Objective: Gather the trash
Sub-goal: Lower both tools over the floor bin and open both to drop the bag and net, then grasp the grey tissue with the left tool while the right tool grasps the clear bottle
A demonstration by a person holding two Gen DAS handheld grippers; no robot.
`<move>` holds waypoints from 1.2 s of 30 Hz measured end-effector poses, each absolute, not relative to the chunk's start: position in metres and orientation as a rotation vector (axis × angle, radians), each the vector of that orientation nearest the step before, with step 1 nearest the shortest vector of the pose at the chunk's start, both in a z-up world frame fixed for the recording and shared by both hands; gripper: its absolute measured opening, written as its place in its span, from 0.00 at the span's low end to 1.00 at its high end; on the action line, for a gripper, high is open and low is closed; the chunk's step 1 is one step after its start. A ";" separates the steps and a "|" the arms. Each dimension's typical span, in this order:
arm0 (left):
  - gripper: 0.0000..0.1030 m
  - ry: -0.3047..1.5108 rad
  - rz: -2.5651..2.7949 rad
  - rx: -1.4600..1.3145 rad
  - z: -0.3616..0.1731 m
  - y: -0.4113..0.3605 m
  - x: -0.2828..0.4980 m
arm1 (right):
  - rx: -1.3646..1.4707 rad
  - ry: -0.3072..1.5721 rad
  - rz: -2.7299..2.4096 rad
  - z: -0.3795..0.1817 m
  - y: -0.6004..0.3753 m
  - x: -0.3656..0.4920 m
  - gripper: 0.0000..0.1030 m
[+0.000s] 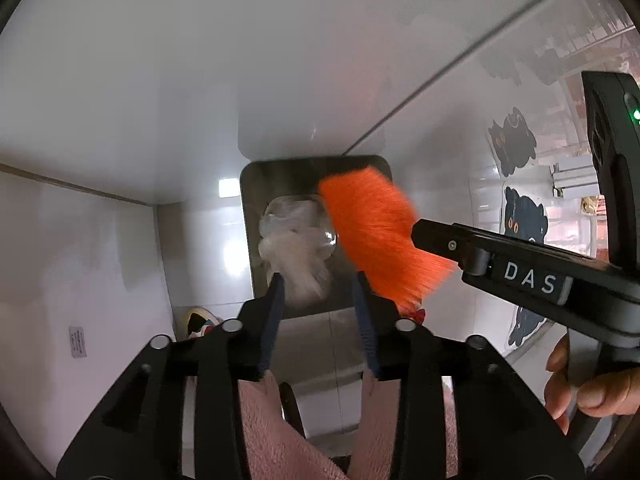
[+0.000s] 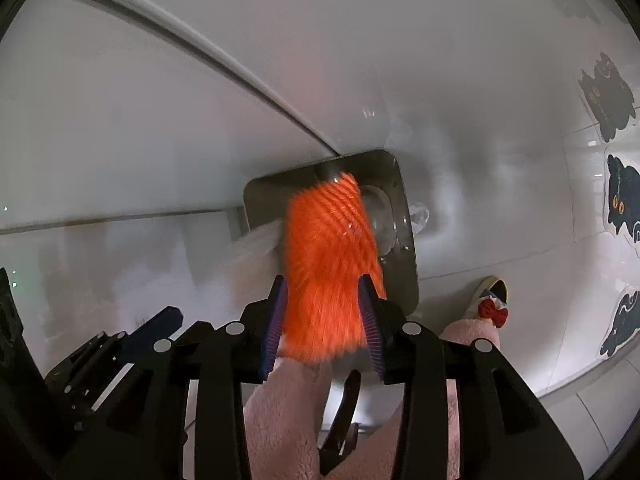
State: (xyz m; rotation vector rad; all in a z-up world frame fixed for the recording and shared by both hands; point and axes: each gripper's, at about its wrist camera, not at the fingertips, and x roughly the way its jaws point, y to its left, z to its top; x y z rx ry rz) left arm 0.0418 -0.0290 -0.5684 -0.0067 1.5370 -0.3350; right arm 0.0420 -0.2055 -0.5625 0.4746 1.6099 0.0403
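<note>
A metal dustpan (image 1: 360, 296) is held in my left gripper (image 1: 320, 292), its pan reaching forward over the white floor. On it lie crumpled clear plastic and whitish trash (image 1: 296, 236). My right gripper (image 2: 324, 296) is shut on an orange-bristled brush (image 2: 332, 256). The brush (image 1: 376, 232) rests on the pan's right part, next to the trash. In the right wrist view the dustpan (image 2: 404, 240) lies under the bristles, and clear plastic (image 2: 418, 216) pokes over its right rim.
White glossy floor and wall panels surround the pan. Black cat stickers (image 1: 520, 216) are on the floor at right. A slipper with a red bow (image 2: 492, 304) and pink fleece legs (image 2: 280, 420) are close below the grippers.
</note>
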 end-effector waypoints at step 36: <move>0.91 1.040 -0.211 0.095 -0.243 0.024 0.025 | 0.139 0.998 0.122 -0.220 -0.239 0.020 0.93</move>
